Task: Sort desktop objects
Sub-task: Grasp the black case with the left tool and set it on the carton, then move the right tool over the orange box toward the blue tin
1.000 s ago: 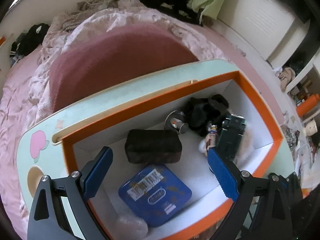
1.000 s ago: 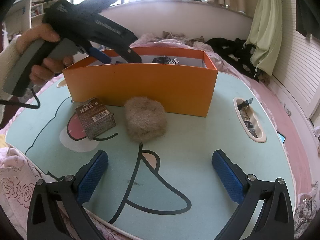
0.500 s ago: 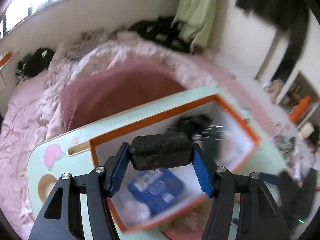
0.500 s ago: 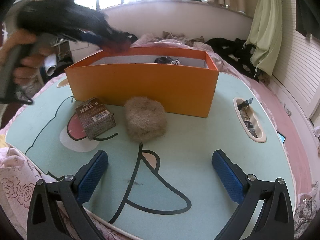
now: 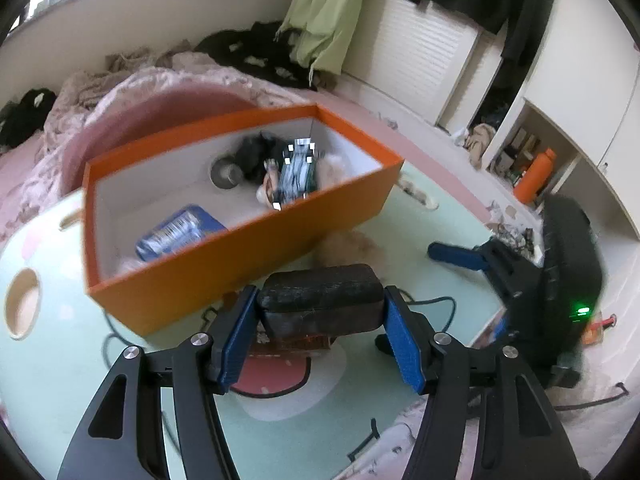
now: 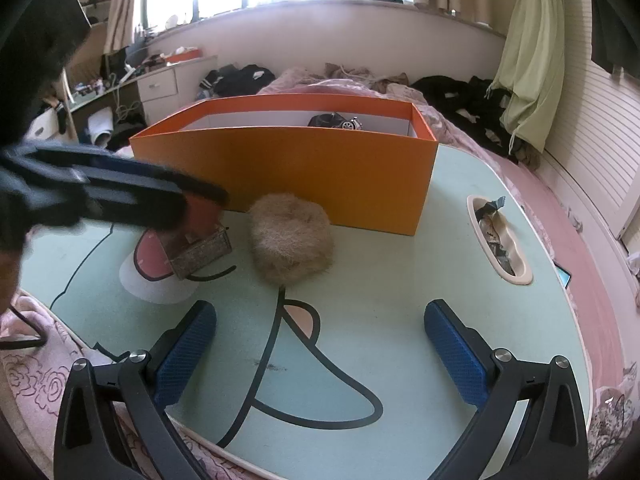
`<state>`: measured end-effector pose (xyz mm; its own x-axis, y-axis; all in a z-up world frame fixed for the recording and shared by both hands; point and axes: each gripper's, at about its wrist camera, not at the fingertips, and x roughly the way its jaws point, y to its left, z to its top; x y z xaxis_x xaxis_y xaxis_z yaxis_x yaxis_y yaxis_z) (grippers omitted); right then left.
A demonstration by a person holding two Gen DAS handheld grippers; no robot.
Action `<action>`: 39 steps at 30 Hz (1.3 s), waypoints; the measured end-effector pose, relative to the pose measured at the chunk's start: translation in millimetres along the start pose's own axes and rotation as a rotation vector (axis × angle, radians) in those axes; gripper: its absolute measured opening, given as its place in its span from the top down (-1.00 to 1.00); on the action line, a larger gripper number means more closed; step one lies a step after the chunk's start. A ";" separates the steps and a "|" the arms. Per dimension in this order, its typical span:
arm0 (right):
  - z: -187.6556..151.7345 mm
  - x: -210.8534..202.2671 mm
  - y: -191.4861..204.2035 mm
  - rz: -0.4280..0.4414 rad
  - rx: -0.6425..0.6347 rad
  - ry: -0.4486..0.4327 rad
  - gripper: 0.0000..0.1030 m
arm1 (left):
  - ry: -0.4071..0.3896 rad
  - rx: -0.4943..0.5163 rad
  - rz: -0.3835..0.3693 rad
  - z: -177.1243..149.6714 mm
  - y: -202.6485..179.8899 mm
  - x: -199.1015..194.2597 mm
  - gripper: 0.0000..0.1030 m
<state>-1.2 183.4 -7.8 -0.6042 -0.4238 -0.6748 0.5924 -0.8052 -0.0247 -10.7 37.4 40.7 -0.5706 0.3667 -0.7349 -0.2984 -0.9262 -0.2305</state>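
The left gripper (image 5: 320,336) is clenched on a dark brown, rounded oblong case (image 5: 322,303), gripped by its two short ends so it spans level between the blue pads, and it hangs above the pale green cartoon-printed desk (image 5: 280,432), just over a small brown printed carton (image 6: 202,251); beyond its fingertips stands the open orange cardboard box (image 5: 224,264), probably where sorted items go. The right gripper (image 6: 320,350) stands released and empty, jaws wide above bare desk, with a tan furry pad (image 6: 291,238) ahead of it, seemingly waiting its turn.

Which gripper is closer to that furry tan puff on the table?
Left. The left gripper, clamping a dark case, hangs just beside the puff; the right gripper sits open, farther back.
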 end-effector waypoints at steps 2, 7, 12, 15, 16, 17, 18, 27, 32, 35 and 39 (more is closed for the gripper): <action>-0.2 0.0 0.0 0.000 0.000 0.000 -1.00 | -0.016 -0.006 0.045 -0.9 1.2 5.1 -0.21; -1.0 0.0 -0.6 0.000 0.000 0.000 -1.00 | -0.085 0.000 0.115 -4.0 0.8 -15.2 -0.37; -0.8 -0.1 -0.3 0.000 0.000 -0.001 -1.00 | -0.106 0.058 0.226 -32.5 -4.7 -35.6 -0.59; -1.1 0.0 -0.5 0.000 0.000 -0.001 -1.00 | -0.063 0.051 0.288 -54.5 -1.0 -33.2 -0.59; -0.9 0.1 -0.3 0.001 0.000 -0.001 -1.00 | -0.047 0.042 0.293 -61.4 1.8 -30.3 -0.59; -1.1 0.1 -0.5 0.001 -0.001 -0.001 -1.00 | -0.034 0.034 0.291 -65.3 3.3 -27.6 -0.59; -1.3 0.1 -0.7 0.001 -0.001 -0.001 -1.00 | -0.013 0.021 0.288 -68.8 5.9 -21.9 -0.59; -0.9 -1.0 -0.4 0.000 -0.002 0.000 -1.00 | 0.023 -0.070 0.295 -70.2 24.4 -8.6 -1.00; -0.7 -0.8 0.0 0.000 -0.001 -0.001 -1.00 | 0.022 -0.072 0.297 -70.6 22.0 -7.7 -1.00; -0.7 -0.9 -0.1 0.000 -0.001 -0.001 -1.00 | 0.022 -0.071 0.297 -70.2 22.4 -7.9 -1.00; 1.5 -0.8 0.0 0.000 -0.002 0.007 -1.00 | 0.022 -0.071 0.296 -70.2 22.5 -8.1 -0.99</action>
<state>-1.5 183.2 -6.1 -0.6004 -0.4208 -0.6800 0.5934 -0.8045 -0.0261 40.9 7.4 -3.3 -0.6081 0.0783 -0.7900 -0.0664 -0.9967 -0.0477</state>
